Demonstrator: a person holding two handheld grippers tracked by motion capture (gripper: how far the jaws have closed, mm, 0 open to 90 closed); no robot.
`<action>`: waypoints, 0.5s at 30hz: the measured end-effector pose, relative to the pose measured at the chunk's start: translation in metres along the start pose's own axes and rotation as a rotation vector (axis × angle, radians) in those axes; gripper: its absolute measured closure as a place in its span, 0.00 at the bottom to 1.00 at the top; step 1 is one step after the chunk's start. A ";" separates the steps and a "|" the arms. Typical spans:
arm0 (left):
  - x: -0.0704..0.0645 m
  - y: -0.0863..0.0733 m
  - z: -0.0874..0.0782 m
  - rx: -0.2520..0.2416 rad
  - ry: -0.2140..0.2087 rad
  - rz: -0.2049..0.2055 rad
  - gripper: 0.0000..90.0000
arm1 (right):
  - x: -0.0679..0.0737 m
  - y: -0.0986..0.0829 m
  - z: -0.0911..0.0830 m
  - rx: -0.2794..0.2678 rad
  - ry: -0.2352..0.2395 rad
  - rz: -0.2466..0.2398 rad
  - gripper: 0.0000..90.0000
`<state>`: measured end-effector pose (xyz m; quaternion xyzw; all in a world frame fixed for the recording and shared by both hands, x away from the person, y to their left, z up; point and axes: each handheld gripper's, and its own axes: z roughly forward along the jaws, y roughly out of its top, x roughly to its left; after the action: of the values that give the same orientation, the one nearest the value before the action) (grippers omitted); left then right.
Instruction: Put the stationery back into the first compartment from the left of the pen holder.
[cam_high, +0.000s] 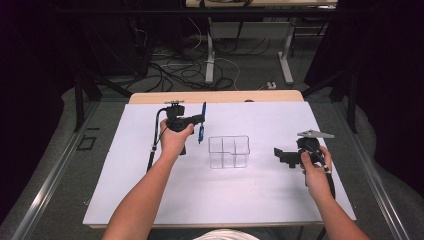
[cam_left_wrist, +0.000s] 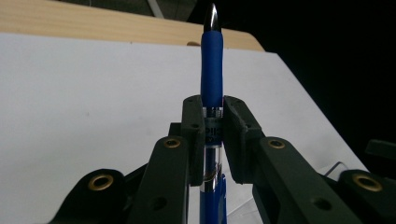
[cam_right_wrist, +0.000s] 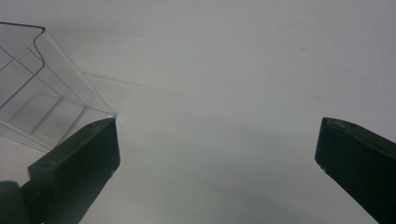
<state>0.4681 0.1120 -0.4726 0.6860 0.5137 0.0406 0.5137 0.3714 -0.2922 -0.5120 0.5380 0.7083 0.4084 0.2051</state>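
**Pen lifted, organizer still empty**

Working from the near edge of the desk outward: my right claw sits closest, toward the right edge, held low over the white surface with its jaws spread wide and nothing between them. The right gripper view confirms it: the two black jaws stand far apart over bare desk, and a corner of the clear organizer shows just beside the left jaw, close but I cannot tell if it touches.

A little farther in, at the middle of the desk, stands that clear organizer, upright, with inner dividers. Its compartments look empty from the high view.

Farther still, left of the organizer and toward the far edge, my left claw is clamped on a blue pen, holding it roughly upright, clear of the desk.

I judge the job about half done: the pen is picked up and secure, but carrying it over the organizer and dropping it into a compartment is left.

The left gripper view adds what the high view cannot: the jaws pinch the blue pen at its clear barrel below the rubber grip, the silver tip pointing away. The high view alone shows the pen and organizer standing apart.
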 end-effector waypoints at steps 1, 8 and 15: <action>-0.002 0.000 -0.001 -0.022 -0.003 -0.008 0.88 | 0.000 0.000 0.000 0.000 0.000 0.000 0.00; -0.009 0.003 -0.011 -0.070 -0.031 0.020 0.88 | 0.000 0.000 0.000 -0.001 -0.002 -0.006 0.00; -0.017 0.004 -0.021 -0.103 -0.071 0.035 0.88 | 0.001 0.000 0.000 0.001 -0.001 -0.002 0.00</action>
<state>0.4507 0.1138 -0.4519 0.6685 0.4802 0.0516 0.5656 0.3712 -0.2916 -0.5120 0.5374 0.7089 0.4078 0.2056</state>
